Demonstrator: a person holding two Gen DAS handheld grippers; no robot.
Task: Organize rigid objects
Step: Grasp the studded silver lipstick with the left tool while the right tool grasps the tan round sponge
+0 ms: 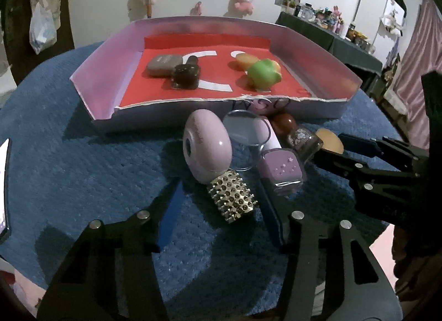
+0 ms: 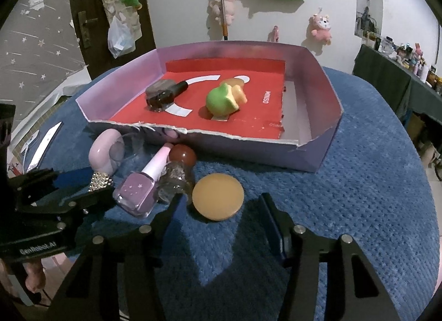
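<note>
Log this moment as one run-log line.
left gripper: open, astride studded-cap perfume bottle | right gripper: open, astride tan disc | tray: four items inside

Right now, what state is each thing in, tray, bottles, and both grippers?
Tray: open-topped, front wall torn.
Dark bottle: capped, lying in the tray.
Lilac nail polish: capped, lying on the mat.
Left gripper: open, straddling the studded cap.
Right gripper: open, around the tan disc.

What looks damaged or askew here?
The box's near wall is torn down to a ragged edge. In front of it the purple nail polish and glitter bottle lie tipped over in a heap.
</note>
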